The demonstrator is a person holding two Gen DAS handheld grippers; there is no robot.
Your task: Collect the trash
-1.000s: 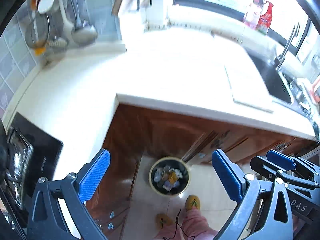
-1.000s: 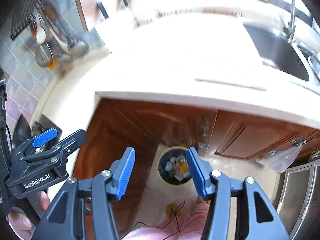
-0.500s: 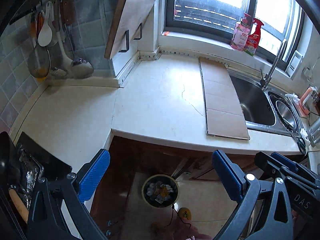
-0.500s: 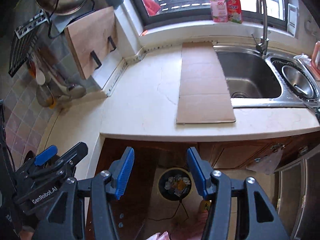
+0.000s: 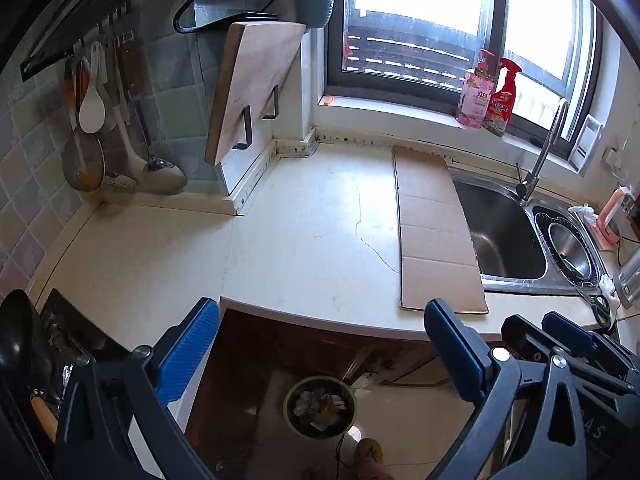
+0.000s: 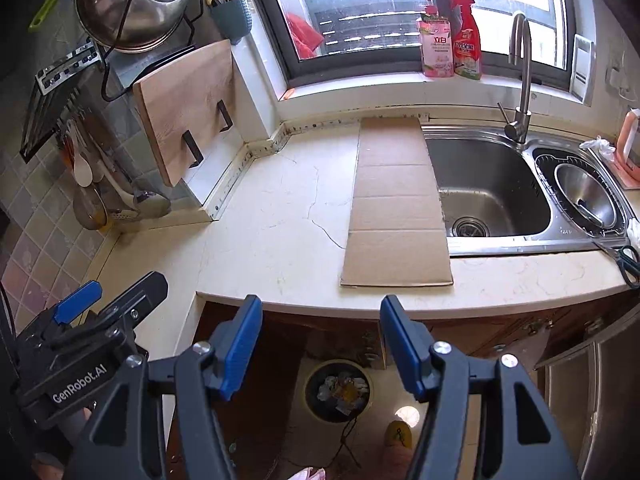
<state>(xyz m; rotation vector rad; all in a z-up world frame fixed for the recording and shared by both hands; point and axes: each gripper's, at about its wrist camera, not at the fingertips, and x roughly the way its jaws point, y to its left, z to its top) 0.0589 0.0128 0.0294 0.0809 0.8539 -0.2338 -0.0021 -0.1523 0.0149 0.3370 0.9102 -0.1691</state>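
A round trash bin (image 5: 320, 406) (image 6: 339, 391) full of crumpled scraps stands on the floor below the counter edge. A flat strip of cardboard (image 5: 434, 232) (image 6: 396, 204) lies on the cream counter beside the sink. My left gripper (image 5: 322, 348) hangs open above the counter edge, with nothing between its blue pads. My right gripper (image 6: 320, 340) is also empty, and its jaws are opening. Each gripper shows at the side of the other's view.
A steel double sink (image 6: 488, 188) with a tap fills the right of the counter. Scissors (image 6: 624, 258) lie at its front corner. A wooden cutting board (image 6: 188, 108), hanging utensils (image 5: 96, 136) and two spray bottles (image 6: 450, 40) line the back. Dark cookware (image 5: 24, 352) sits far left.
Both grippers have risen from under counter level, so the counter top, sink and window have come into view. The bin looks smaller and lower. The right jaws have widened slightly.
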